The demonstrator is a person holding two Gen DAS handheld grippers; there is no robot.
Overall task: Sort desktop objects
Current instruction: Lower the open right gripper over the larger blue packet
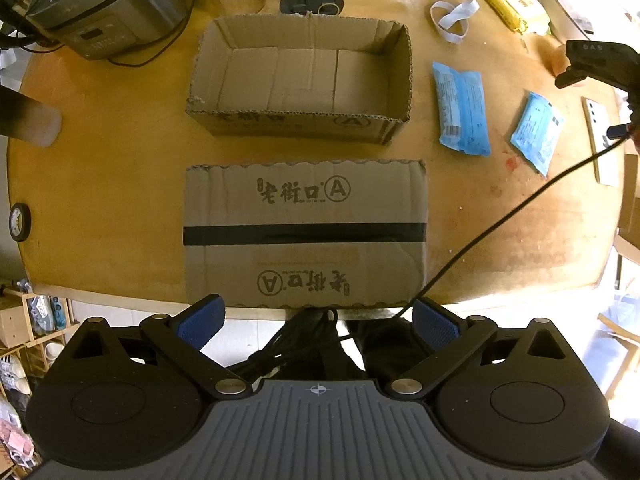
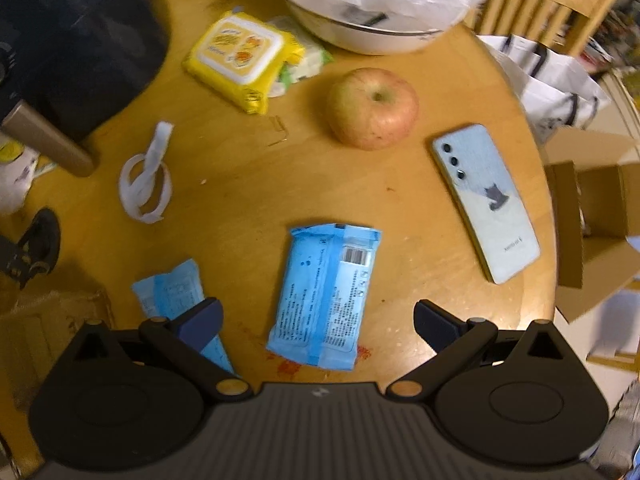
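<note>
An open cardboard box (image 1: 300,80) stands empty at the table's middle, with its flat lid (image 1: 304,236) lying nearer me. My left gripper (image 1: 318,320) hovers open at the table's near edge, just short of the lid. Two blue tissue packs lie right of the box: the larger (image 1: 462,108) and the smaller (image 1: 538,132). In the right wrist view my right gripper (image 2: 318,320) is open above the nearest blue pack (image 2: 326,296), with the other blue pack (image 2: 176,292) partly under its left finger. An apple (image 2: 372,108), a phone (image 2: 486,200), a yellow wipes pack (image 2: 240,60) and a white strap (image 2: 146,184) lie beyond.
A rice cooker (image 1: 108,4) with its cord stands at the back left, a black stand base (image 1: 312,0) behind the box, a tape roll (image 1: 19,222) at the left edge. A bowl under plastic (image 2: 376,12) sits far back. A cable (image 1: 500,220) crosses the table's right side.
</note>
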